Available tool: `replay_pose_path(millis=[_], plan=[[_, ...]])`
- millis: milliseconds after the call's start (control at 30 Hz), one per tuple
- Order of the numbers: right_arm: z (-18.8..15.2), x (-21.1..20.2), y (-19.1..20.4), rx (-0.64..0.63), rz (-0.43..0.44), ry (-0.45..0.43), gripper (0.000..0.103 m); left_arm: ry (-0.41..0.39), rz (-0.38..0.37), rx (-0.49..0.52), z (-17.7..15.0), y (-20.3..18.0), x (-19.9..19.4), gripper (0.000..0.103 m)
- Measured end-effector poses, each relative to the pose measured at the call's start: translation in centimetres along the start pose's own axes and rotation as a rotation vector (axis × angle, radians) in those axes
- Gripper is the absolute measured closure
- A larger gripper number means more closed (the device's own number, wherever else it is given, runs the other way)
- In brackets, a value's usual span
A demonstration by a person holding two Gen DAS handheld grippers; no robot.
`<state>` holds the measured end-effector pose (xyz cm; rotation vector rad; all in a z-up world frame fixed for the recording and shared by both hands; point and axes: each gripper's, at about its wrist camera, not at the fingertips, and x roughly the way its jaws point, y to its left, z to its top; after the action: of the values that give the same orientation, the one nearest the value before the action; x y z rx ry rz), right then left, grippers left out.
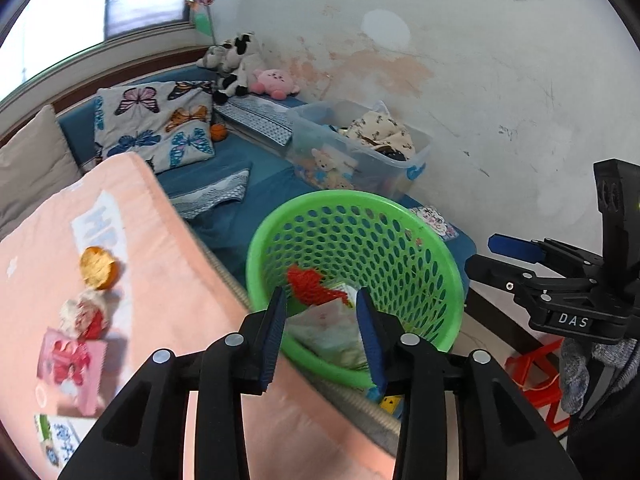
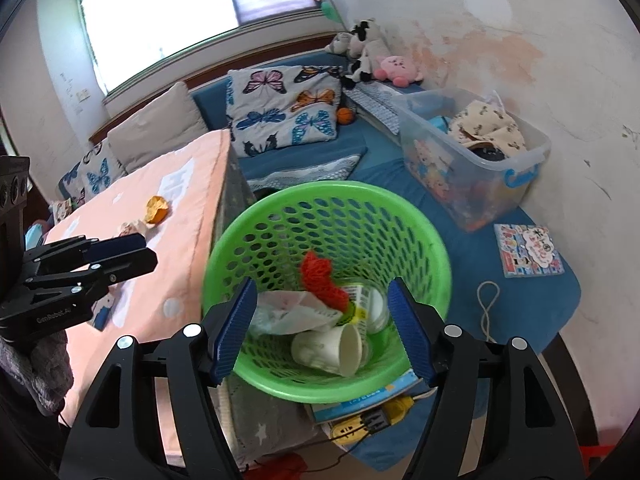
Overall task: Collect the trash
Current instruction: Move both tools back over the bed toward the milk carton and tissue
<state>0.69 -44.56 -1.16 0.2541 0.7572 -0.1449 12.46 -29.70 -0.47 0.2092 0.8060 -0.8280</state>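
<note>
Both grippers were positioned over the green basket (image 2: 320, 216), which stood against the right edge of the pink-covered table (image 2: 176, 240). The right gripper (image 2: 322, 330) had its jaws spread wide and held nothing. The left gripper (image 1: 322, 334) had its jaws parted more narrowly, also empty.

The basket contained a red mesh net (image 2: 320, 280), crumpled paper (image 2: 288, 312), a white paper cup (image 2: 328, 348) lying on its side and a clear plastic cup (image 2: 372, 304).

An orange peel (image 1: 98, 268), a red-and-white wrapper (image 1: 86, 314) and a pink packet (image 1: 70, 368) lay on the table.
</note>
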Motion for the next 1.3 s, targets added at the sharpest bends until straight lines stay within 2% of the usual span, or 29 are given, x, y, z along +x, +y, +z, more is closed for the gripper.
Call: replay_pose_path(millis=[267,600,700,933,1300], plan=[[0.6,0.9,4.1,-0.069,0.055,0.010,0.033,-0.029,0.084,-0.062,-2.2,4.2,-3.6,0.057],[1.6,2.7,9.8,-0.159,0.133,0.025,0.032,-0.061,0.203,-0.186,-5.5,11.3,-8.1,0.049],[1.9,3.4,11.4,-0.181,0.156,0.033,0.032,-0.060,0.240,-0.233,-6.7,13.6,-9.3,0.048],[2.4,5.3,14.5,-0.223,0.201,0.060,0.032,-0.042,0.302,-0.337,-9.6,18.1,-11.2,0.038],[2.4,8.8,20.3,-0.319,0.289,0.137,0.032,-0.035,0.353,-0.413,-12.4,21.5,-13.1,0.038]])
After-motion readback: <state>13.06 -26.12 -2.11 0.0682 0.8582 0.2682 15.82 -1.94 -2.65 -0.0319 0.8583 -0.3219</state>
